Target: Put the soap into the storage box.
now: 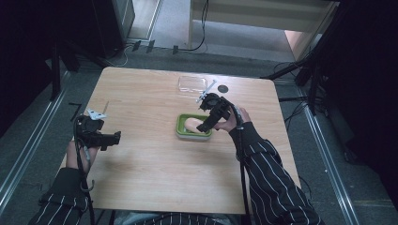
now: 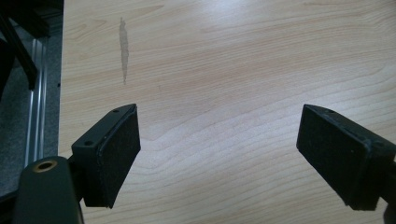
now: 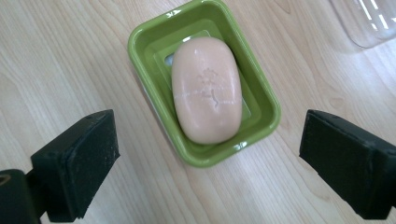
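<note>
A pale pink bar of soap (image 3: 207, 90) lies in a green soap dish (image 3: 144, 42) on the wooden table; the high view shows the soap (image 1: 191, 123) and the dish (image 1: 180, 126) near the table's middle. My right gripper (image 3: 208, 158) hangs above the dish, open, its jaws wide apart with nothing between them; from above, the right gripper (image 1: 207, 124) covers the dish's right side. My left gripper (image 1: 110, 140) rests at the table's left side, also open over bare wood, as the left gripper view (image 2: 219, 158) confirms.
A clear plastic lid (image 1: 192, 84) lies on the far part of the table, its corner visible at the top right of the right gripper view (image 3: 369, 21). A small dark round disc (image 1: 223, 88) sits beside it. A grey streak (image 2: 123, 49) marks the wood near the left edge.
</note>
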A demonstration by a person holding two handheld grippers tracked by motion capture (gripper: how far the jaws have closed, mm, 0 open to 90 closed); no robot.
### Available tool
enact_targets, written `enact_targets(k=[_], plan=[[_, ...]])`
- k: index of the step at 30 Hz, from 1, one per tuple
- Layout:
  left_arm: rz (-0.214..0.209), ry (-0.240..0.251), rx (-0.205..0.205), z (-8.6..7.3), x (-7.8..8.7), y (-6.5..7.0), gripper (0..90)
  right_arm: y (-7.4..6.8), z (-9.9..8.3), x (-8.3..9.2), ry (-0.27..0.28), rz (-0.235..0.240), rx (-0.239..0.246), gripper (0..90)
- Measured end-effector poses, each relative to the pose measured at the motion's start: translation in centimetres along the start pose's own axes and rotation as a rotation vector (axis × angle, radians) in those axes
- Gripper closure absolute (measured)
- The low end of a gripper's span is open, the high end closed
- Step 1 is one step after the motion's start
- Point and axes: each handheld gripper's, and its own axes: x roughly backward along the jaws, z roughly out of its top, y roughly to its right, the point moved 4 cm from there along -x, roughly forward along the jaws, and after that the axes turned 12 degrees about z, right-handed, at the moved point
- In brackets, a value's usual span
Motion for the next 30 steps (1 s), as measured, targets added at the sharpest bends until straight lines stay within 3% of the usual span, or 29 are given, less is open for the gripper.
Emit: enact_targets(k=[7, 13, 30], plan=[[0.0, 0.003, 0.003, 0.0, 0.0, 0.0, 14.3, -0.6, -1.4, 1.5, 0.015, -0.028, -0.029, 4.6], [-0.001, 0.002, 0.0, 0.0, 0.0, 0.1, 14.3, -1.4, -3.9, 2.5, 0.024, -0.066, -0.063, 4.7], [-0.003, 0.003, -0.003, 0.0, 0.0, 0.1, 14.3, -2.7, -9.6, 2.0, 0.01, -0.107, -0.117, 5.2]])
